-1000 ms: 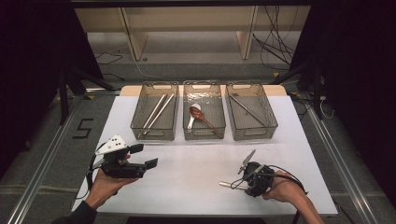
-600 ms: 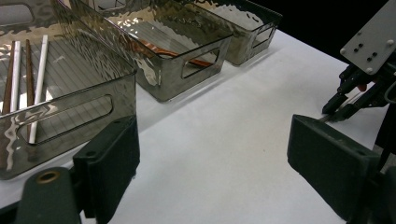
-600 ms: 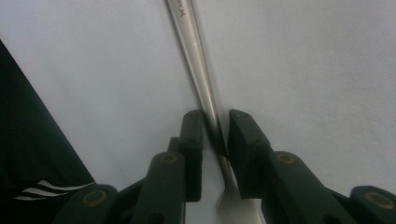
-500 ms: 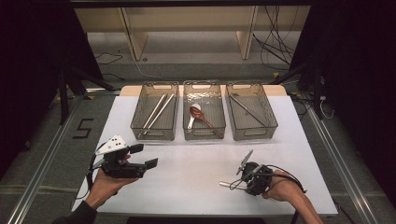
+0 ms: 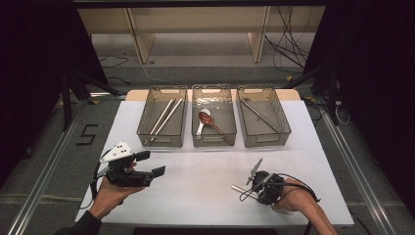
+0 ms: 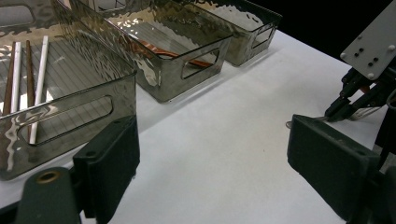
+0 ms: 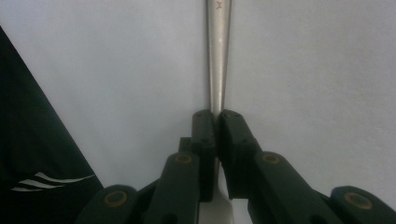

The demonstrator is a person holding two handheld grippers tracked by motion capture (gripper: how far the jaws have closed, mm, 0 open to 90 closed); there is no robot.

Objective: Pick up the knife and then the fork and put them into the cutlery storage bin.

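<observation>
Seen from above: three clear ribbed bins in a row at the far half of the white table (image 5: pixel 205 171). Left bin (image 5: pixel 163 117) with chopsticks (image 5: pixel 164 117) lying lengthways; middle bin (image 5: pixel 213 116) with a white spoon (image 5: pixel 202 121) and a reddish-brown spoon (image 5: pixel 215 124) crossed at the bowls; right bin (image 5: pixel 263 117) with a slim metal utensil (image 5: pixel 259 115) laid diagonally, kind not readable.

Left gripper (image 5: pixel 147 164) at about 8 o'clock on the table, held in the left hand (image 5: pixel 110 193), jaws pointing toward 3 o'clock, spread wide, gripping nothing. Right gripper (image 5: pixel 249 188) at about 5 o'clock, held in the right hand (image 5: pixel 293 198), tilted steeply down onto the table, with a short length of metal handle (image 5: pixel 238 188) poking out toward 9 o'clock.

Right gripper view: fuller account of that grasp than the high view allows. Right gripper (image 7: pixel 217 116) jaws pinched together on the flat silvery handle (image 7: pixel 218 51) of a piece of cutlery, handle running straight to 12 o'clock, lying against the white table (image 7: pixel 303 70), faint lettering near the top. Head of the utensil hidden under the jaws, so kind of cutlery not clear.

Left gripper view: left gripper (image 6: pixel 212 156) jaws far apart, bare table between them. Beyond, the chopsticks (image 6: pixel 28 74) at 10 o'clock behind a bin wall, and the right gripper (image 6: pixel 338 112) at 3 o'clock, its tip down on the table.
</observation>
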